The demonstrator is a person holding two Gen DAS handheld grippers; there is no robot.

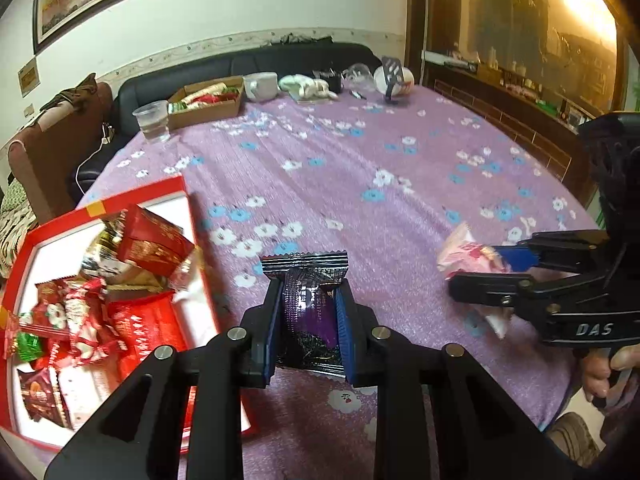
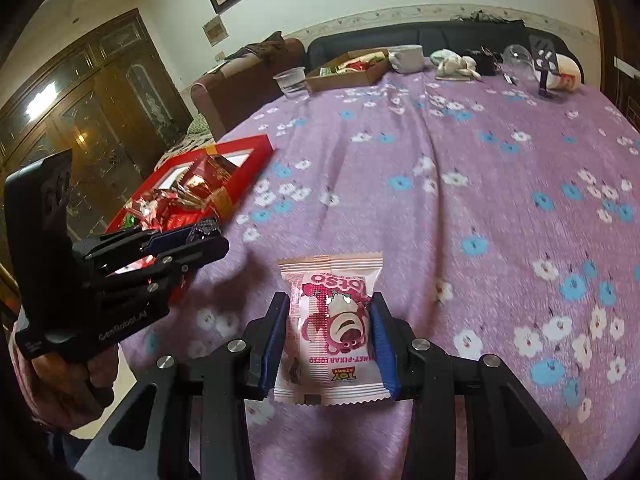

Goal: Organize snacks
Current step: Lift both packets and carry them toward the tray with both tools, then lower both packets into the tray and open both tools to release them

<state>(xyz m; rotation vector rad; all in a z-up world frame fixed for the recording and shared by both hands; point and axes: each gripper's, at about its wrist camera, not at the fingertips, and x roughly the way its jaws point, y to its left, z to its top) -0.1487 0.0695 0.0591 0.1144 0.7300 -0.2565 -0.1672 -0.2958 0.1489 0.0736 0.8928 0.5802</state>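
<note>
Left wrist view shows your left tongs (image 1: 308, 320) squeezed on the purple snack pack (image 1: 306, 300), with the red box (image 1: 24, 248) just to their left (much nearer than to your right tongs (image 2: 330, 332), which clamp the pink snack pack (image 2: 332, 328) over the table (image 2: 460, 208)).

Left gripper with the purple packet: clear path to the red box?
Probably yes. The left gripper holds the purple snack packet right beside the open red box, nothing between them. The box is already heaped with snacks.
</note>
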